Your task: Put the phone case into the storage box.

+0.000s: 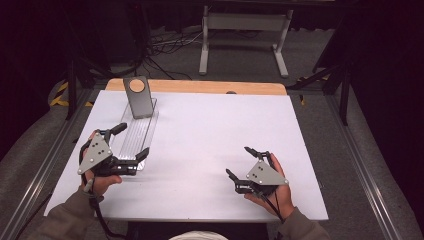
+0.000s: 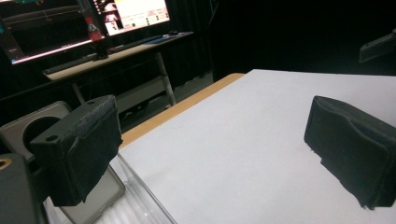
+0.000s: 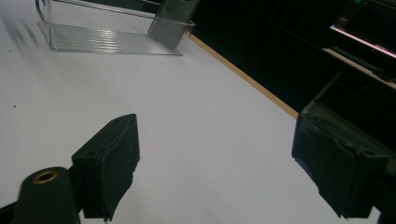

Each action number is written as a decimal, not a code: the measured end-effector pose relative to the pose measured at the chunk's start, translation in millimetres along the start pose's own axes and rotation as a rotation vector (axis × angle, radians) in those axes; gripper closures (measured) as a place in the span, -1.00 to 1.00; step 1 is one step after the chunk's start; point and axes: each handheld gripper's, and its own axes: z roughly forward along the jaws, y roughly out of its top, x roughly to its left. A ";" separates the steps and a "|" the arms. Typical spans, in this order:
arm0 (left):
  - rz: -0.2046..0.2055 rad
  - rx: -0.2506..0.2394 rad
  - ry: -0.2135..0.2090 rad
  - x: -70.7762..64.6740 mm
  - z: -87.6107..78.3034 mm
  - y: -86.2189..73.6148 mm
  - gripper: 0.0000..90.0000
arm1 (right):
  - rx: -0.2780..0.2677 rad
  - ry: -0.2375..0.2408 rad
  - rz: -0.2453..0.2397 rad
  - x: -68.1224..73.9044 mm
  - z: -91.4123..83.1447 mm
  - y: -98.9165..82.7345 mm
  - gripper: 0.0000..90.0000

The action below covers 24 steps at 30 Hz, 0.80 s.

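A clear ribbed plastic tray point(image 1: 134, 137) lies on the left of the white table point(image 1: 215, 130). A grey slab with a round tan disc point(image 1: 138, 96) stands tilted at the tray's far end. My left gripper point(image 1: 132, 140) is open, with one jaw on each side of the tray's near end and nothing pinched. In the left gripper view, the left gripper point(image 2: 215, 154) has the tray point(image 2: 140, 203) and the grey slab point(image 2: 35, 123) beside its left jaw. My right gripper point(image 1: 239, 161) rests open on the bare table at the near right. In the right gripper view, the right gripper point(image 3: 219, 163) is empty, with the tray point(image 3: 107, 39) far off.
A wooden strip point(image 1: 200, 86) edges the table's far side. Beyond it, on the grey floor, stand a white frame point(image 1: 245, 22) and loose cables point(image 1: 165, 47). Metal rails run along both table sides. A desk with monitors point(image 2: 133, 11) and a bottle point(image 2: 95, 32) stands behind.
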 end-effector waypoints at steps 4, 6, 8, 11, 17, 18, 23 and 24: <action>-0.001 0.010 -0.015 -8.2 1.1 -2.6 -0.88 | -0.005 0.000 -0.004 0.4 -0.6 0.8 -0.64; 0.007 0.015 -0.021 -11.4 1.8 -3.0 -0.87 | -0.007 -0.003 0.002 0.3 -1.1 1.0 -0.64; -0.011 0.020 -0.034 -14.9 2.4 -4.2 -0.87 | -0.007 -0.003 0.005 -0.2 -1.3 0.8 -0.64; 0.006 0.038 -0.033 -18.9 3.0 -5.1 -0.88 | -0.004 -0.002 0.003 0.7 -1.4 0.7 -0.64; 0.003 0.055 -0.048 -30.5 5.4 -9.5 -0.88 | -0.005 0.002 0.002 1.2 -1.6 1.1 -0.64; 0.000 0.060 -0.053 -32.9 6.2 -10.5 -0.88 | -0.005 0.002 0.002 1.5 -1.6 1.2 -0.64; 0.011 0.082 -0.076 -43.5 8.7 -16.3 -0.87 | -0.004 0.011 0.007 5.8 -2.1 3.3 -0.64; 0.013 0.087 -0.078 -44.9 9.2 -18.2 -0.87 | -0.005 0.013 0.008 6.9 -2.4 3.6 -0.64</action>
